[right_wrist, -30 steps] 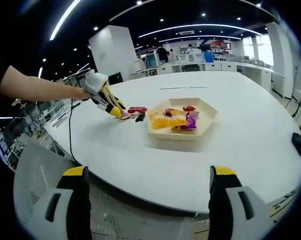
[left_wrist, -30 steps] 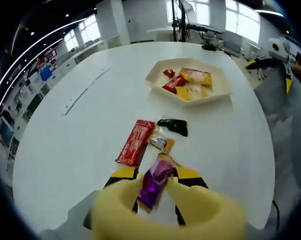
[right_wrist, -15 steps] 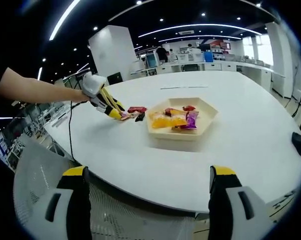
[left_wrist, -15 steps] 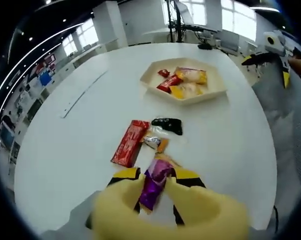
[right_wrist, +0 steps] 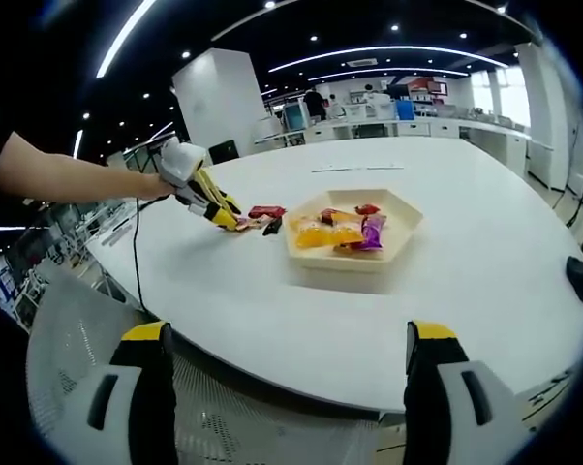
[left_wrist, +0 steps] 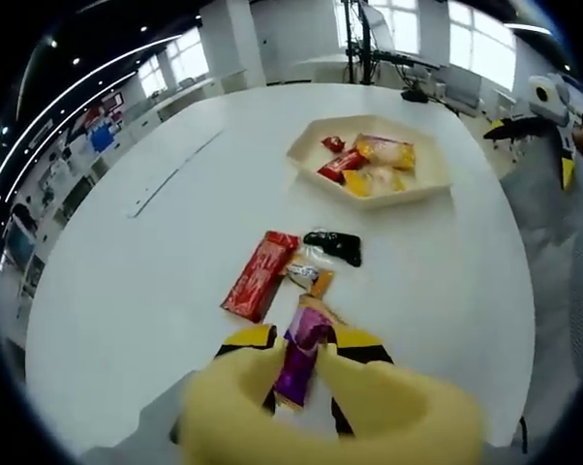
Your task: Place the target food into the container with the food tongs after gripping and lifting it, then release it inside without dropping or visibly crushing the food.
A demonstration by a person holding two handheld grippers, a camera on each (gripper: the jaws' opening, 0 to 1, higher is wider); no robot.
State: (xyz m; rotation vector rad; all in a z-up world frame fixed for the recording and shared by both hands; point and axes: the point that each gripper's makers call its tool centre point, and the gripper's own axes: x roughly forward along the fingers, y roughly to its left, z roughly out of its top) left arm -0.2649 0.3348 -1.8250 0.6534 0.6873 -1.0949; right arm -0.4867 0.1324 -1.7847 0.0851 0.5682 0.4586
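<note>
My left gripper (left_wrist: 301, 351) is shut on a purple snack packet (left_wrist: 301, 353), held a little above the white table (left_wrist: 156, 262). Just ahead lie a long red packet (left_wrist: 260, 274), a small orange-and-silver packet (left_wrist: 311, 278) and a black packet (left_wrist: 335, 245). Farther off stands the cream hexagonal tray (left_wrist: 437, 186) with several packets in it. From the right gripper view the left gripper (right_wrist: 224, 215) hovers beside the tray (right_wrist: 393, 242), a person's hand on it. My right gripper (right_wrist: 284, 387) stands open with wide jaws, off the table's near edge.
A mesh chair back (right_wrist: 224, 417) sits below my right gripper. A thin white strip (left_wrist: 166, 174) lies on the table's far left. A dark mouse-like object (right_wrist: 579, 278) rests at the right table edge. Desks and monitors fill the room behind.
The left gripper has shifted slightly with the purple packet still in it. The right gripper has not moved.
</note>
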